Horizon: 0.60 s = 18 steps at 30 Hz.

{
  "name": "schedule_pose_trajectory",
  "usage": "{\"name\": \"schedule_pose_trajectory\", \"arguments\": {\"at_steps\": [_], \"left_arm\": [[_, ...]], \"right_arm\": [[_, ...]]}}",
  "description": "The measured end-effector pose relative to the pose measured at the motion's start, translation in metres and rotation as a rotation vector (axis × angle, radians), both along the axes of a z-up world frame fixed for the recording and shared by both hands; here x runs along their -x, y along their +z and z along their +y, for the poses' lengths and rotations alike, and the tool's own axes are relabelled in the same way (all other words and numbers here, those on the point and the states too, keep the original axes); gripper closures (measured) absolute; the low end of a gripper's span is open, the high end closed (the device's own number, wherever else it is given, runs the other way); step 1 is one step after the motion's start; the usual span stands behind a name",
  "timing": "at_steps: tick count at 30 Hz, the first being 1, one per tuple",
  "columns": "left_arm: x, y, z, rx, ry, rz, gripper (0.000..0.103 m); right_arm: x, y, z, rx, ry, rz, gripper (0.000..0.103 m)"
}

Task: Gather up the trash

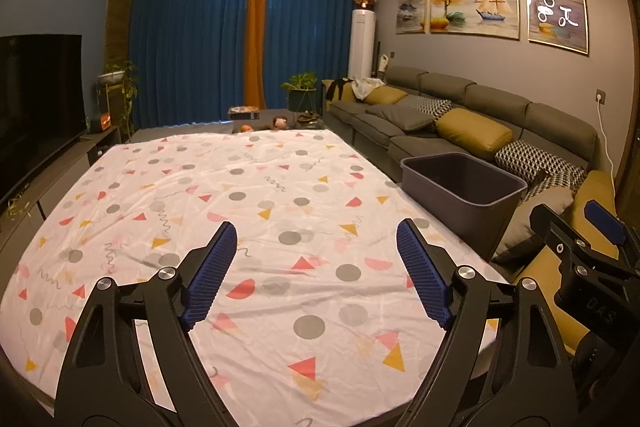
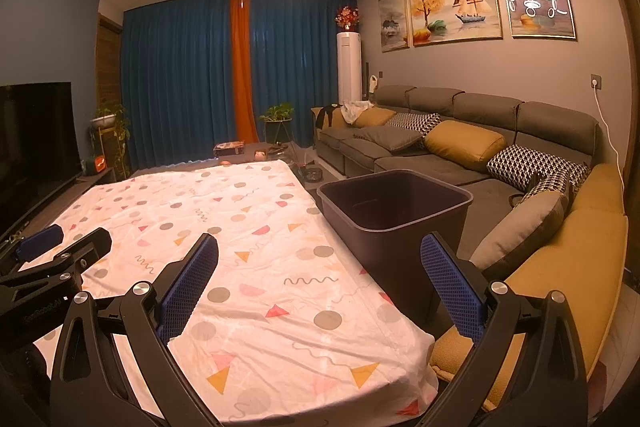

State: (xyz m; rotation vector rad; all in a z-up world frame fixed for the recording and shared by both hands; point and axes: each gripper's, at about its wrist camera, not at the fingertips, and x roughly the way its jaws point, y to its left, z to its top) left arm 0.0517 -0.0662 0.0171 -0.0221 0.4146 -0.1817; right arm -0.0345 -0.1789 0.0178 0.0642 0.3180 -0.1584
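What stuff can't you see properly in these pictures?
- Bottom of the bin: right wrist view, too dark to tell what's inside.
- Bin's lower part: left wrist view, hidden behind the patterned sheet.
- Small things past the sheet's far edge: left wrist view, too small to name.
- Right hand-held gripper: left wrist view, cut off by the edge.

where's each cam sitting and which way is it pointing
Left wrist: on the left gripper, above the patterned tablecloth, facing the curtains; own open fingers show, and the right gripper at right.
Right wrist: on the right gripper, facing likewise toward the bin; left gripper at left.
Shared: tablecloth, bin, sofa, curtains.
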Motion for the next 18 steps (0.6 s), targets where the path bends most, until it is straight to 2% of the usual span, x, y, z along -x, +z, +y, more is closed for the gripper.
{"name": "schedule_pose_trajectory", "arguments": {"at_steps": [18], "left_arm": [[0.001,0.0009,-0.0012,0.001,-0.009,-0.003,0.023]], "right_arm": [[-0.0001,-0.001,-0.0025,-0.004,-0.002,-0.002,0.006]]}}
